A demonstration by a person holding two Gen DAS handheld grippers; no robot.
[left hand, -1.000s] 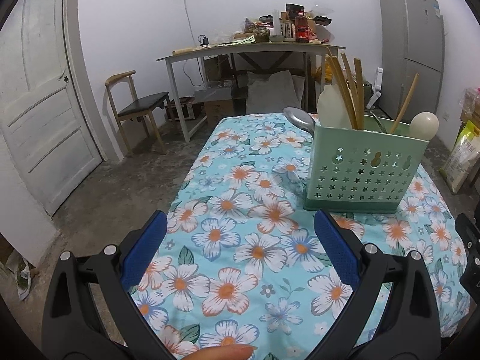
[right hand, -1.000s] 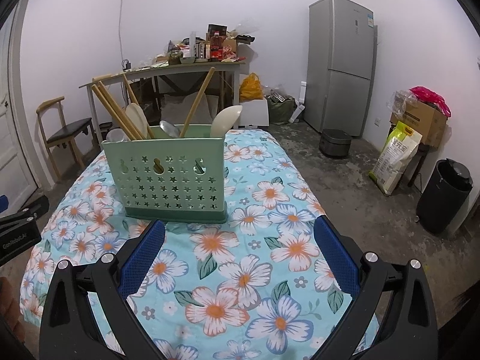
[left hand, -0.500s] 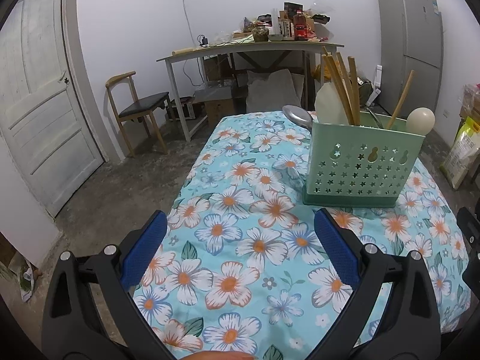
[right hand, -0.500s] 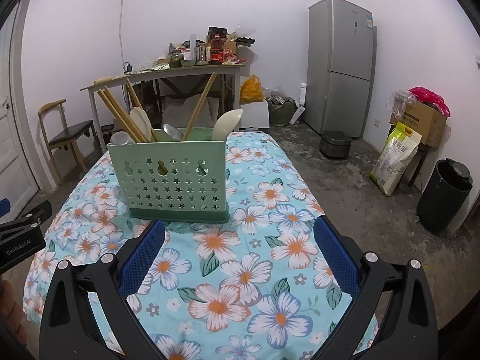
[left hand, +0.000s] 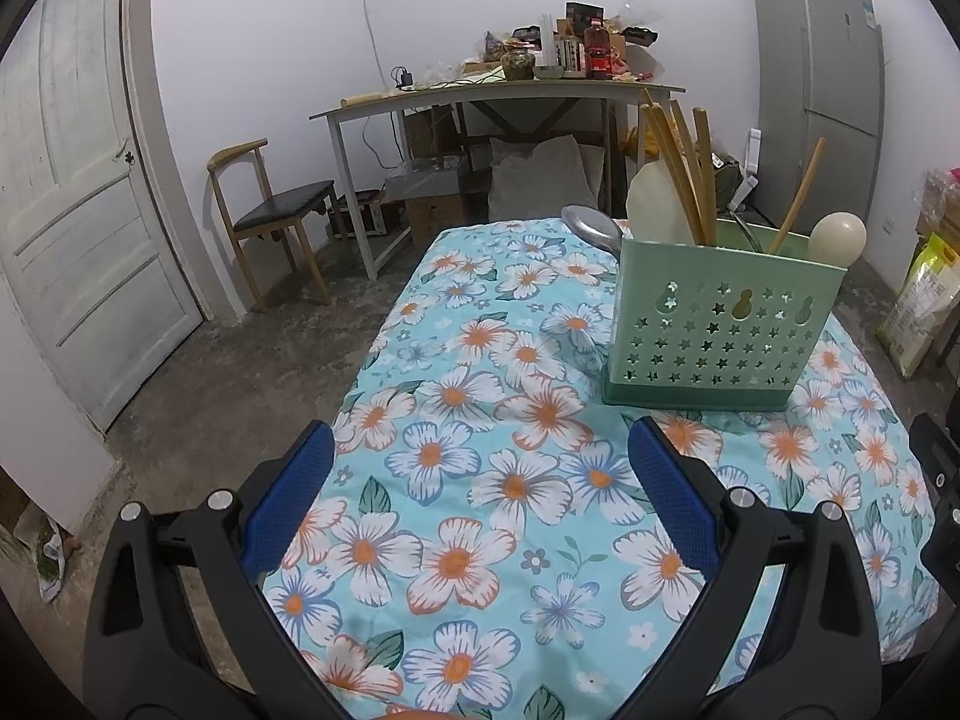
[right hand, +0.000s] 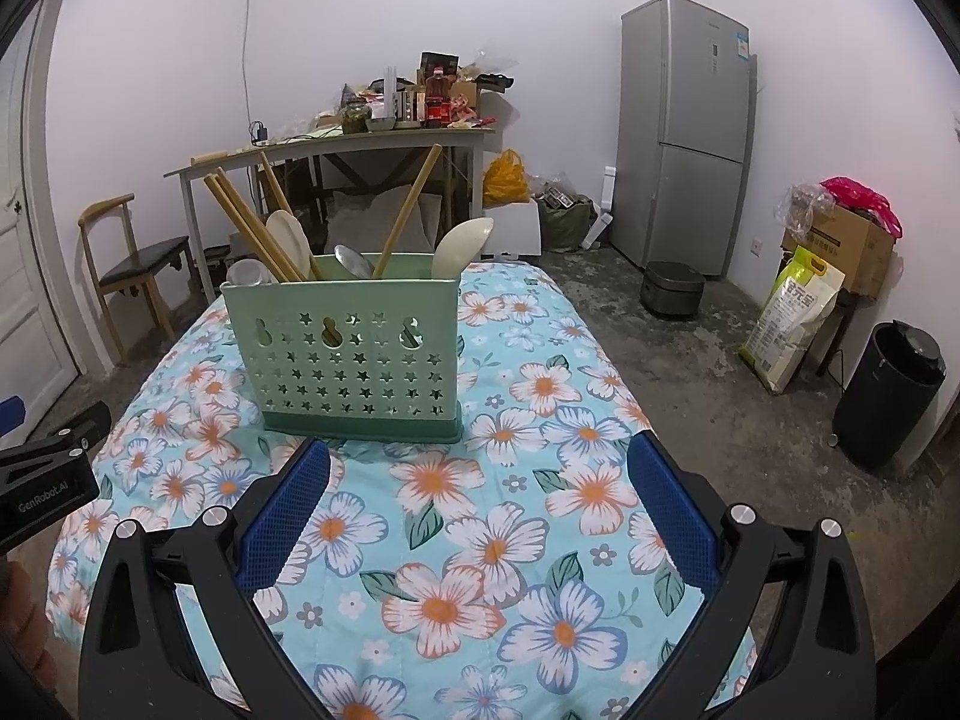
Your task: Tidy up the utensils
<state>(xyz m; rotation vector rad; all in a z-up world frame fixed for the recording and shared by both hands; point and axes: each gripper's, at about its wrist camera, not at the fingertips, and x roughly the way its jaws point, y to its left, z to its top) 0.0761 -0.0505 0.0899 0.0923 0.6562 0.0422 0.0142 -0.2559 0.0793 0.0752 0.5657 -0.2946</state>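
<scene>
A green perforated utensil caddy (left hand: pixel 714 330) (right hand: pixel 348 360) stands upright on the floral tablecloth (left hand: pixel 480 480) (right hand: pixel 510 510). Wooden chopsticks (left hand: pixel 678 168) (right hand: pixel 252 228), cream plastic spoons (left hand: pixel 837 237) (right hand: pixel 462 246) and a metal spoon (left hand: pixel 591 228) (right hand: pixel 354 261) stick out of it. My left gripper (left hand: pixel 480 480) is open over the cloth, short of the caddy and to its left. My right gripper (right hand: pixel 477 486) is open too, just in front of the caddy, with nothing between its fingers.
A cluttered grey table (right hand: pixel 336 144) and a wooden chair (left hand: pixel 270 216) stand at the back wall. A fridge (right hand: pixel 684 132), a rice cooker (right hand: pixel 672 288), a bag (right hand: pixel 792 318) and a black bin (right hand: pixel 888 390) stand right. A white door (left hand: pixel 78 180) is left.
Both grippers have drawn back from the caddy, which looks smaller and farther now. Both have stayed open and empty.
</scene>
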